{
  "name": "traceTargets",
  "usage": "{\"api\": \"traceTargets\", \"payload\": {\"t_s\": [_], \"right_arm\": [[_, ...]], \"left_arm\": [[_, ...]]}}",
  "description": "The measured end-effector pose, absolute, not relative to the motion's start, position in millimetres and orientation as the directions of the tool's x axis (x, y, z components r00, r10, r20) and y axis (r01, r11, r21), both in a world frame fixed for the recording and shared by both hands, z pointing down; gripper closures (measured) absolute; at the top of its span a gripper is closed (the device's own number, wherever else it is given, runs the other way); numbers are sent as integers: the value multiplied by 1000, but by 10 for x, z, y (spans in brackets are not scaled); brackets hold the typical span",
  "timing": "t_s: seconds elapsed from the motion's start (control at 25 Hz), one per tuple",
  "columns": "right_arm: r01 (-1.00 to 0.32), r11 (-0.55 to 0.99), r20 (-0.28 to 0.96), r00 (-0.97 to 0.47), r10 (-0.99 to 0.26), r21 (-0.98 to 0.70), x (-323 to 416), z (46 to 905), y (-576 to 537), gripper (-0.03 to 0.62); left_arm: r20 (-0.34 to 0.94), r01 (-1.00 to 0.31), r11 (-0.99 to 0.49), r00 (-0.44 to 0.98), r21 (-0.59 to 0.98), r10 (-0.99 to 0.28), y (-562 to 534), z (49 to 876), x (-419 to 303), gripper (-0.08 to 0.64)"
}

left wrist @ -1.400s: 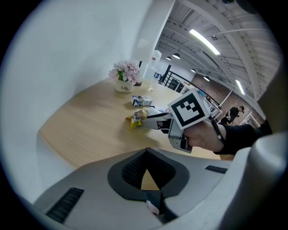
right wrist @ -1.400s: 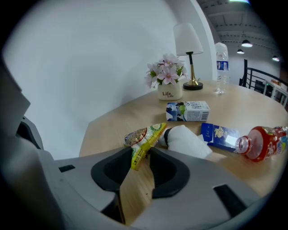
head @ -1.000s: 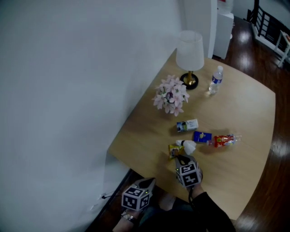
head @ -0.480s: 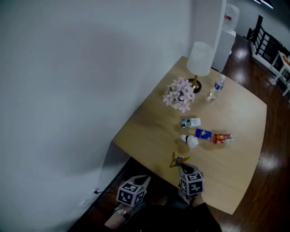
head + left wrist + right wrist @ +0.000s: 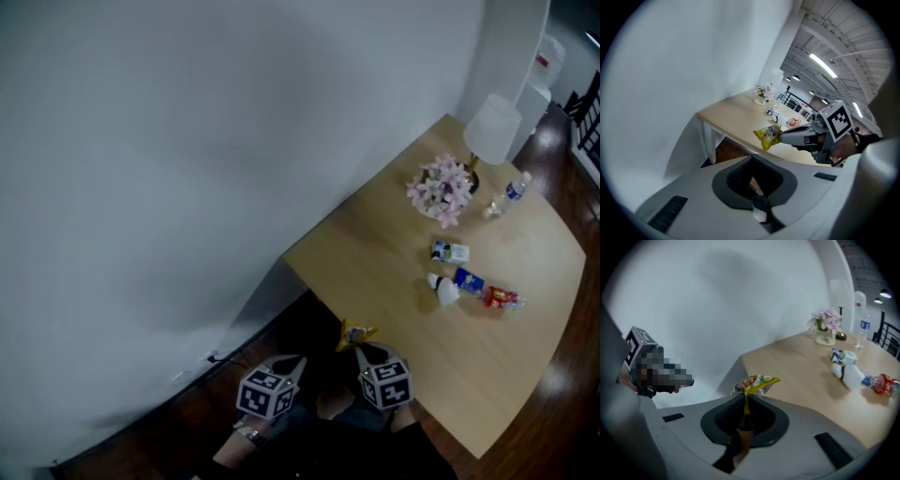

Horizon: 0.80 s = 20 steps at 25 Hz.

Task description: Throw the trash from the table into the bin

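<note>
The yellow snack packet (image 5: 754,383) hangs in the air just off the table's (image 5: 394,253) near corner. It is pinched by one thin edge in the right gripper (image 5: 744,397), whose jaws are pressed together on it. Judging by that hold, the edge grip lets the crinkly bag dangle free, so it should drop cleanly once the jaws part over the bin. No bin shows in any view, so where to carry it cannot be told.

The left gripper (image 5: 753,155) rides alongside with its jaws together and nothing between them, low over the dark floor (image 5: 141,441).

More trash lies on the tabletop, well apart from the packet: a small carton (image 5: 450,251), a white crumpled piece (image 5: 445,291), a blue packet (image 5: 470,280) and a red wrapper (image 5: 502,298). Beyond them stand a vase of pink flowers (image 5: 441,187), a lamp (image 5: 492,127) and a water bottle (image 5: 511,190). The grey wall (image 5: 187,169) stands close on the left, and the table edge on the right
</note>
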State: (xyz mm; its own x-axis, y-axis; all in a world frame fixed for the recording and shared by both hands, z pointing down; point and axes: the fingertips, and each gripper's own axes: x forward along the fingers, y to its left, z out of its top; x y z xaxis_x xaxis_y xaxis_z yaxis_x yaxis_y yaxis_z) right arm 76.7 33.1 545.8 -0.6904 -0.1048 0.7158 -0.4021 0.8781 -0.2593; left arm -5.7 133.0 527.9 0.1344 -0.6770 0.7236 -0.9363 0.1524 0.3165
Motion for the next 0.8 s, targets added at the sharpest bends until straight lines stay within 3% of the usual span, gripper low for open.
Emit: {"api": "traceTargets", "payload": {"t_s": [0.36, 0.8], "right_arm": [[-208, 935, 772, -628, 96, -286, 182, 5946, 1042, 565], [-199, 935, 856, -490, 165, -294, -173, 7538, 1348, 563]], "left_arm": [[757, -881, 345, 23, 325, -653, 1984, 5605, -498, 558], [768, -859, 372, 38, 352, -639, 2149, 6616, -642, 558]]}}
